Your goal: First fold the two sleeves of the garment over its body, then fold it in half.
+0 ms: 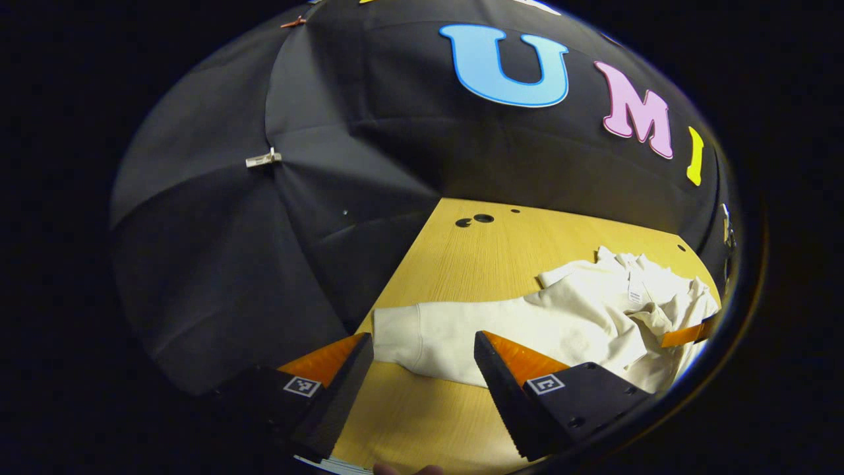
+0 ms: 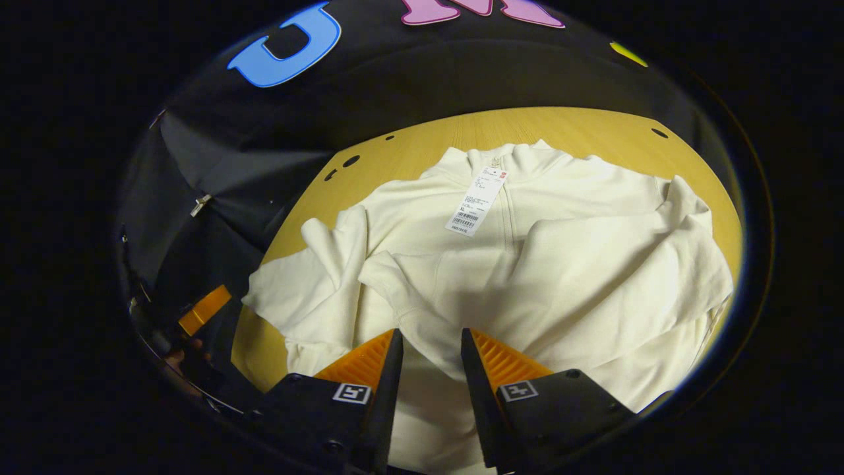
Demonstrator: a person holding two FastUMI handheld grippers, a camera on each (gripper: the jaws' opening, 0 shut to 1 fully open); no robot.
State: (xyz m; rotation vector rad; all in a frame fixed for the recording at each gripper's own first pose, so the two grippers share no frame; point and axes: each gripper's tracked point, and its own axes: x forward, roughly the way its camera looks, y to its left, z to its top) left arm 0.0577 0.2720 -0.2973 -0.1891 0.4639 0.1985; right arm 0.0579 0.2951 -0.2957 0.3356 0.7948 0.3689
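one sleeve (image 1: pixel 455 333) lies straight on the tabletop (image 1: pixel 461 257) between the left claw (image 1: pixel 422 349)'s wide-open fingers; right claw (image 2: pixel 432 346) gapes, empty, over the garment (image 2: pixel 527 264).

The light is dim and soft. The yellow table (image 1: pixel 455 264) and the white garment (image 2: pixel 527 264) look bright, and the dark cloth wall (image 1: pixel 231 264) is nearly black. Straight lines bend near the round edges. Both pictures look sharp, with soft shadows in the garment's folds.
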